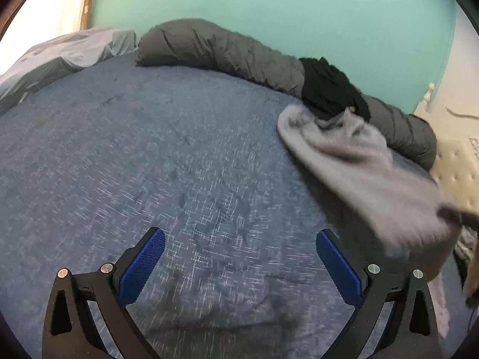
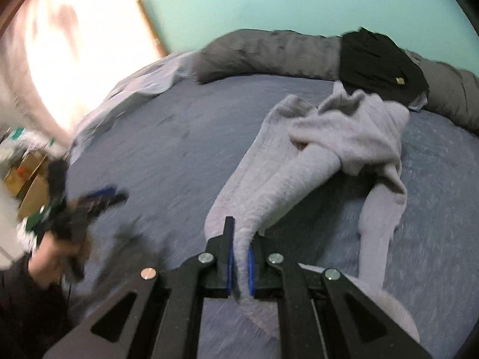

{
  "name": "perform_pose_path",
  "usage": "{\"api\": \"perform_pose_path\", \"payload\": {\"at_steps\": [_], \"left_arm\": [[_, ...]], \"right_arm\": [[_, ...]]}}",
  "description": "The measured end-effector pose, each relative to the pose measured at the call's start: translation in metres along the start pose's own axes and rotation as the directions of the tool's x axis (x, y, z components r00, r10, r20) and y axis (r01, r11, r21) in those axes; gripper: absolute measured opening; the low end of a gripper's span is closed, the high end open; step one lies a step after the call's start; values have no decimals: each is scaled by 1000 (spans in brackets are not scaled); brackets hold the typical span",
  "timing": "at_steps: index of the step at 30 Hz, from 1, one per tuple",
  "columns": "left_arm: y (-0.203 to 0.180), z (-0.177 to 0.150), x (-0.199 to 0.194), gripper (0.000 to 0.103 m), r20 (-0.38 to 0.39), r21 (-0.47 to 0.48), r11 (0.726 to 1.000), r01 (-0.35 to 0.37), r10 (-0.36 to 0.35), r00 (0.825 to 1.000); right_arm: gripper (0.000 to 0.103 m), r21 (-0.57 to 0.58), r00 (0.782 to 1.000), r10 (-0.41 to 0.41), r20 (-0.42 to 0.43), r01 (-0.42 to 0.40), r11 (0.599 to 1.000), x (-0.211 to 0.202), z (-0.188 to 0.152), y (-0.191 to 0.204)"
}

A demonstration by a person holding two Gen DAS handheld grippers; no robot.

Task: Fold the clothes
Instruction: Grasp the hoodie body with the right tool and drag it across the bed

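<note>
A light grey knit garment (image 2: pixel 344 131) lies crumpled on the blue bedspread (image 2: pixel 179 137). One end of it is pulled out long toward my right gripper (image 2: pixel 242 233), which is shut on that end and holds it off the bed. In the left wrist view the same garment (image 1: pixel 344 155) stretches to the right edge. My left gripper (image 1: pixel 241 233) hangs open over bare bedspread (image 1: pixel 149 149) with nothing between its blue pads. It also shows, blurred, in a person's hand at the left of the right wrist view (image 2: pixel 98 197).
A black garment (image 2: pixel 377 62) rests on a rolled dark grey duvet (image 2: pixel 269 51) along the far edge by the teal wall. A pale blue sheet (image 1: pixel 74 51) lies bunched at far left. A cream tufted headboard (image 1: pixel 458 173) is on the right, and boxes (image 2: pixel 30 173) sit beside the bed.
</note>
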State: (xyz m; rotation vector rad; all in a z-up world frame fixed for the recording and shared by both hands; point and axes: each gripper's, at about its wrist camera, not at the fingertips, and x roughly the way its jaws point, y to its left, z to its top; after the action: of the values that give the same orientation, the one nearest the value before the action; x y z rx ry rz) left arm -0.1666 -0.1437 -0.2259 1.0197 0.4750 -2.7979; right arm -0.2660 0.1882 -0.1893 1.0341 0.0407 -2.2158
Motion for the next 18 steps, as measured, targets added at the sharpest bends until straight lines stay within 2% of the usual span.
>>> {"api": "perform_pose_path", "payload": {"at_steps": [8, 11, 15, 18], "left_arm": [[-18, 25, -78, 103, 16, 88, 996, 7, -8, 1000], [-24, 28, -93, 103, 7, 100, 995, 9, -10, 1000], [-32, 27, -99, 103, -26, 95, 994, 46, -43, 999], [-42, 24, -89, 103, -47, 119, 992, 48, -43, 998]], "right_arm": [[6, -22, 996, 86, -32, -87, 996, -81, -70, 40], [6, -15, 994, 92, -58, -93, 996, -95, -94, 45], [6, 28, 992, 94, -85, -92, 995, -103, -128, 41], [7, 80, 992, 53, -118, -44, 996, -98, -149, 33]]}}
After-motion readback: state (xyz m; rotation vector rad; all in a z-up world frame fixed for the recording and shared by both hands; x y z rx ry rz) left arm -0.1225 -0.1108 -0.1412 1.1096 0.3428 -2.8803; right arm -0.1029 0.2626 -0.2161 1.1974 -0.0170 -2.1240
